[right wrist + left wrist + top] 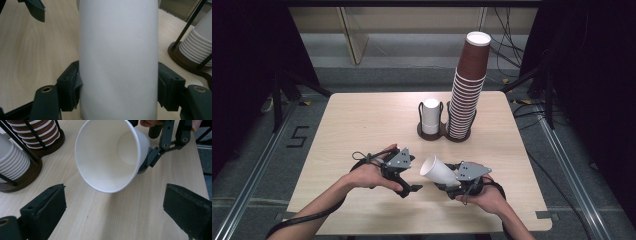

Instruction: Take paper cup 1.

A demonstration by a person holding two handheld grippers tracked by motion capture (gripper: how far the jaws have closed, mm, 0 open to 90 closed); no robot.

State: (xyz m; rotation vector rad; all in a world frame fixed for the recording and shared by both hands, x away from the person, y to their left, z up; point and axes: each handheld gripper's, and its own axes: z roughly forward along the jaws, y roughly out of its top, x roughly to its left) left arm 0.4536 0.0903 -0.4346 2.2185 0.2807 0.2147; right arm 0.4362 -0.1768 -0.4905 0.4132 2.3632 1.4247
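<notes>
Holding: the right gripper [446,181] clamps a white paper cup [437,170] near its base, pads pressed on both sides of the wall, as the right gripper view shows.
Cup position: above the near middle of the table [362,120], lifted clear of the wood, tipped on its side with the open mouth aimed left and slightly far.
Left tongs: the left gripper [412,189] has its jaws spread wide with nothing between them; the left gripper view looks straight into the cup's mouth.
Relation: the cup's rim lies just beyond the left jaws' tips, apart from them, roughly centred between them.
Handling: likely very light, thin-walled and easy to dent; the rolled rim and the base ring are probably the stiffest places.
Where to grip: a gentle pinch across the wall near the rim, or one jaw inside and one outside, should hold without crushing it.
Risk: the smooth paper may slip or go oval under a hard squeeze.
Far side: a wire holder with a short white cup stack [430,116], and just right of it a tall brown cup stack [467,90].
</notes>
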